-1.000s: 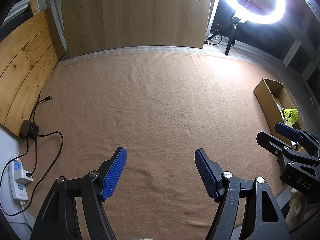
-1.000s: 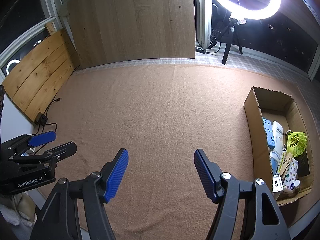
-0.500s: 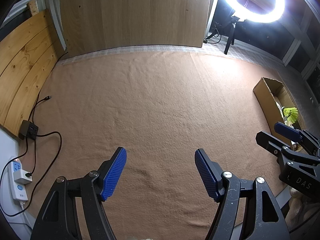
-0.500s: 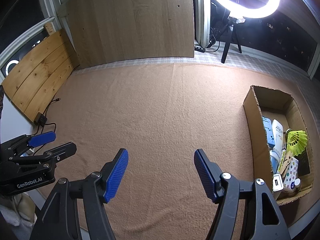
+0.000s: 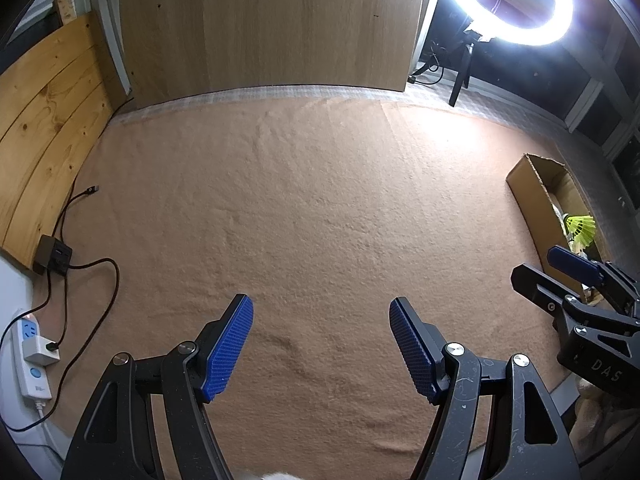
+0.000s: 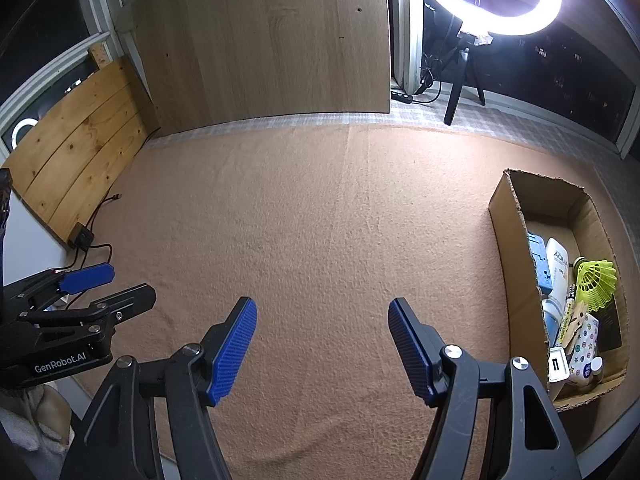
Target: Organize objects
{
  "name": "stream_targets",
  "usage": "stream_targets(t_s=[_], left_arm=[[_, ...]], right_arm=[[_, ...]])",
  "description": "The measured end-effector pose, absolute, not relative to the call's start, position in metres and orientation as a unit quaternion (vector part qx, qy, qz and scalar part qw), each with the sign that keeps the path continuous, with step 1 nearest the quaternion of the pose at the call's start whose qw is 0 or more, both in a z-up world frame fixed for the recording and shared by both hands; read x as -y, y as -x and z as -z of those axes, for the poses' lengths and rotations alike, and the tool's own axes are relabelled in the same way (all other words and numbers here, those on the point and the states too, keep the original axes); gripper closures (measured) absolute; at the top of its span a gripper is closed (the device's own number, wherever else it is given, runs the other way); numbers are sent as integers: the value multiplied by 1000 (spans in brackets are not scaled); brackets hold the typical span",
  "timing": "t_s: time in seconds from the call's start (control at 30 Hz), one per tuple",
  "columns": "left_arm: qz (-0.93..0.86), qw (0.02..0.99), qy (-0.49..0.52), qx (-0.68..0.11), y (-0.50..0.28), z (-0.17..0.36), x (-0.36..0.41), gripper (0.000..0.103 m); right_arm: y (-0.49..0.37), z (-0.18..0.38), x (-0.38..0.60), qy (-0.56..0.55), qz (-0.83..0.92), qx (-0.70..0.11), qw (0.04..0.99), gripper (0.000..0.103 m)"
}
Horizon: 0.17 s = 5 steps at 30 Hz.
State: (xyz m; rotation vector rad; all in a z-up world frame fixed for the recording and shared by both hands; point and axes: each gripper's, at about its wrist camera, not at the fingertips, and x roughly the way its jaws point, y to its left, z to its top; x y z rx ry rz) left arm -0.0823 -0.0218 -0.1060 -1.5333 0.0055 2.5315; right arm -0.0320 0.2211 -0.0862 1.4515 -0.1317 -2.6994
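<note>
A cardboard box (image 6: 516, 248) stands at the right on the tan carpet (image 6: 320, 220). It holds a yellow shuttlecock (image 6: 596, 280), a white bottle (image 6: 557, 260), a blue item (image 6: 538, 264), a star-patterned box (image 6: 584, 344) and other small things. The box also shows in the left wrist view (image 5: 532, 196), with the shuttlecock (image 5: 580, 228). My left gripper (image 5: 320, 340) is open and empty over bare carpet. My right gripper (image 6: 320, 340) is open and empty, left of the box.
A wooden panel (image 5: 272, 24) leans at the back and pine boards (image 5: 40, 120) at the left. A ring light (image 5: 508, 0) on a tripod glows at the back right. A power strip (image 5: 32, 356), adapter (image 5: 54, 254) and cables lie at the left carpet edge.
</note>
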Motion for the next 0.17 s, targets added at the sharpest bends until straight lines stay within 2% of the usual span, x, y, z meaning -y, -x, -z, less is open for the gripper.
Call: stream_targets(t_s=[0.17], left_arm=[[-853,90,515,-5,86,108,26,29]], right_arm=[[33,88,-220,-473,879,41,35,38]])
